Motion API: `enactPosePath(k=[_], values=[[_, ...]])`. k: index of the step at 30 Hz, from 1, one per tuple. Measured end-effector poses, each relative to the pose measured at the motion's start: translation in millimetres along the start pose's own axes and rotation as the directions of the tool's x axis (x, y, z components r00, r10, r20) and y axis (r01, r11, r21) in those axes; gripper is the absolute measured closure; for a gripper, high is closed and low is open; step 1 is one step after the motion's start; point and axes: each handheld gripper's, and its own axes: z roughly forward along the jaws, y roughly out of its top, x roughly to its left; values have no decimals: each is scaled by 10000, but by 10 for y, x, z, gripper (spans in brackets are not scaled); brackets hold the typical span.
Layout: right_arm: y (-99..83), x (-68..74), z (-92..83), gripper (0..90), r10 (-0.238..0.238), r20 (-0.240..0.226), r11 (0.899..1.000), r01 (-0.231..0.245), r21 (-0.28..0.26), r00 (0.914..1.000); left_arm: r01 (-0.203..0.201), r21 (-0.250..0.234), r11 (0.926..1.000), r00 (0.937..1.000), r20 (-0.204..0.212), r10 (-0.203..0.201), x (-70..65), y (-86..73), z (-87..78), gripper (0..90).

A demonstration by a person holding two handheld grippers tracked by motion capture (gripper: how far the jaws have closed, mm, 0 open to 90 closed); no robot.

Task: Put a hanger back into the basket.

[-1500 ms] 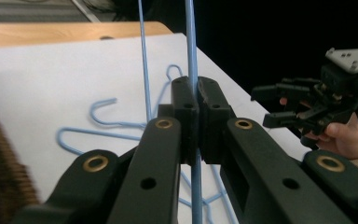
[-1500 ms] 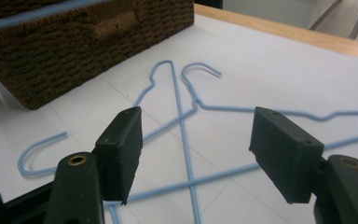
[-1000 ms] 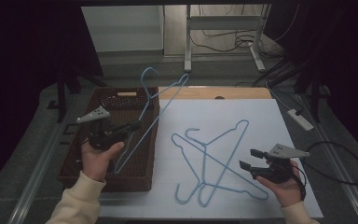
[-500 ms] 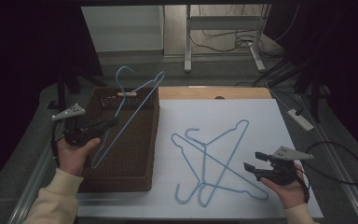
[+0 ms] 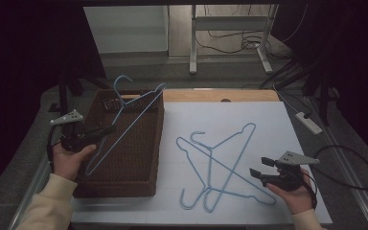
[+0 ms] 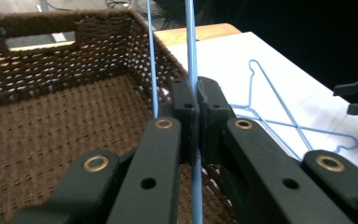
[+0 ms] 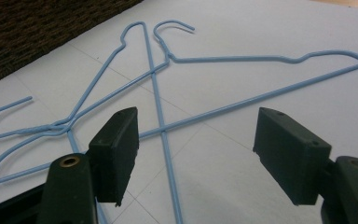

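Left gripper (image 5: 106, 130) is clamped tight on one thin wire of a light-blue wire coat hanger (image 5: 124, 125), the jaws pressed together around the wire in the left gripper view. That hanger slants above a dark-brown woven wicker basket (image 5: 154, 143): its lower corner sits low inside the basket near the person's left hand (image 5: 69, 160), while its hook rises above the far rim. The basket's woven floor, seen in the left gripper view, is bare apart from the held hanger above it. It stands on the left part of the white sheet covering the table (image 5: 268, 124).

Right gripper (image 5: 258, 167) hovers with its jaws spread wide and nothing between them, just beside two more light-blue wire hangers (image 5: 220, 165). These lie crossed over one another flat on the white sheet, to the right of the basket and apart from it.
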Motion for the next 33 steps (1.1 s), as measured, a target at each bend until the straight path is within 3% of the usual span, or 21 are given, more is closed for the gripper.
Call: enactPosePath(k=[8,18,27,33], values=[[-7,10,16,319,-16,-33,10000,17,78,10000,31,292,9996,9997,-257,-24,99,-77,-41,869],[-10,4,13,318,-5,-12,10000,5,86,10000,-8,1017,9948,9992,-401,49,161,-125,74,869],[-14,0,13,318,-13,-1,9999,13,111,10000,-126,1752,9844,9973,-690,251,217,-139,236,869],[-18,-2,20,318,9,17,9999,-9,169,10000,41,2050,9788,9960,-879,142,274,-168,282,868]])
